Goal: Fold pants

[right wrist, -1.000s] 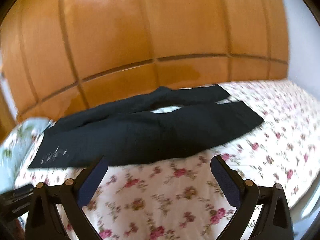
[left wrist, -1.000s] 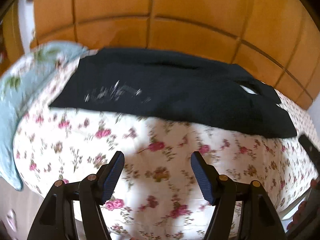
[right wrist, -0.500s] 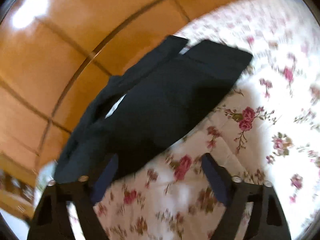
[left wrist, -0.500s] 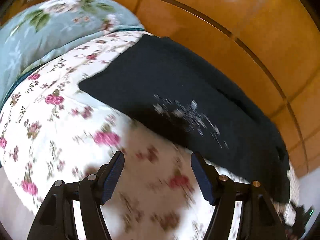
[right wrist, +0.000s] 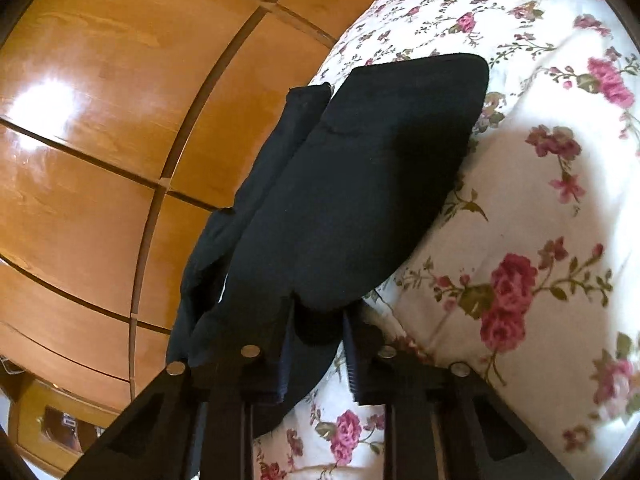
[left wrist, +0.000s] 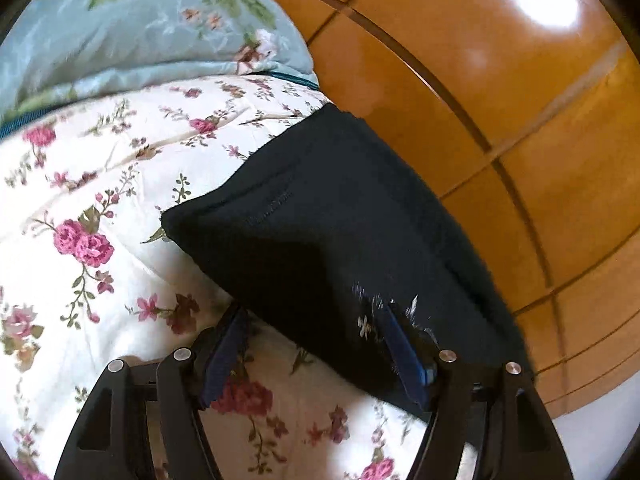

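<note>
Black pants (left wrist: 332, 236) lie flat on the floral bedsheet (left wrist: 88, 208), waist end with a white print toward my left gripper. My left gripper (left wrist: 316, 344) is open, its fingers straddling the near waist edge, one finger (left wrist: 404, 356) over the cloth, the other on the sheet. In the right wrist view the pants' leg ends (right wrist: 360, 184) stretch away. My right gripper (right wrist: 318, 350) has narrowed around a bunched fold of the near leg edge; the jaws stand close with cloth between them.
A wooden panelled headboard (left wrist: 500, 92) runs along the far side of the bed and shows in the right wrist view (right wrist: 120, 120). A pale blue floral pillow (left wrist: 132, 28) lies at the left end. The sheet (right wrist: 540, 200) extends to the right.
Both grippers dropped down and in to the pants' near edge. The right jaws narrowed from wide open onto a fold of the leg. The left jaws stayed open.
</note>
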Demonstrator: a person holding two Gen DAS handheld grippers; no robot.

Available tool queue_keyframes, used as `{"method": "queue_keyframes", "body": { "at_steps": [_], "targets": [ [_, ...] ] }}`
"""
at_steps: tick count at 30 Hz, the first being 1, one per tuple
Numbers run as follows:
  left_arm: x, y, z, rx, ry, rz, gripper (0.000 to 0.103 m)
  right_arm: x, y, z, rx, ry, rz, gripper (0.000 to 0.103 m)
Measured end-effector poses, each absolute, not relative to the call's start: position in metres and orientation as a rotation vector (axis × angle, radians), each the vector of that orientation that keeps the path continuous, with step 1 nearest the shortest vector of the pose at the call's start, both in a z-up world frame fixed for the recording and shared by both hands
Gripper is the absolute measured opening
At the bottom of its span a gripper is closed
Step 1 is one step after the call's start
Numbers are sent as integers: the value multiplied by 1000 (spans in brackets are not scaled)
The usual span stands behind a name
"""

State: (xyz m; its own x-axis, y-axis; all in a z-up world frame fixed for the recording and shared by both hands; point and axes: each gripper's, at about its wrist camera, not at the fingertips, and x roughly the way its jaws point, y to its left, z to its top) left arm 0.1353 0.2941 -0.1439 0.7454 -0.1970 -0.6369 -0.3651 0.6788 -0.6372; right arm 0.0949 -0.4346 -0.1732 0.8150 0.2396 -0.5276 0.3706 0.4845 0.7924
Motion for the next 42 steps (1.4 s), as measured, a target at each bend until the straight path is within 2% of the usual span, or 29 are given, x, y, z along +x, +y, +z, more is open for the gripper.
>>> {"method": "queue_keyframes", "body": {
  "at_steps": [4, 10, 12, 13, 14, 20, 22, 30, 42],
  "targets": [
    [130, 307, -148, -953, 669, 108, 72, 101, -433, -173, 1048, 647, -87, 17],
    [145, 298, -141, -896, 708, 160, 70, 111, -431, -171, 978, 636, -91, 13],
    [149, 293, -140, -866, 711, 132, 53, 114, -428, -169, 952, 642, -99, 13],
    [153, 293, -140, -841, 741, 134, 24, 114, -428, -168, 943, 642, -102, 13],
    [157, 293, -142, -805, 788, 147, 10, 114, -427, -167, 939, 641, -102, 13],
    [138, 300, -123, -768, 753, 94, 7, 96, -433, -147, 925, 582, -126, 12],
    [122, 298, -110, -742, 728, 69, 6, 86, -433, -136, 905, 561, -134, 7],
    [56, 308, -83, -749, 665, 22, 6, 48, -439, -106, 864, 508, -139, 6],
    [-38, 324, -101, -806, 642, 7, 6, -36, -432, -102, 854, 500, -133, 6]
  ]
}}
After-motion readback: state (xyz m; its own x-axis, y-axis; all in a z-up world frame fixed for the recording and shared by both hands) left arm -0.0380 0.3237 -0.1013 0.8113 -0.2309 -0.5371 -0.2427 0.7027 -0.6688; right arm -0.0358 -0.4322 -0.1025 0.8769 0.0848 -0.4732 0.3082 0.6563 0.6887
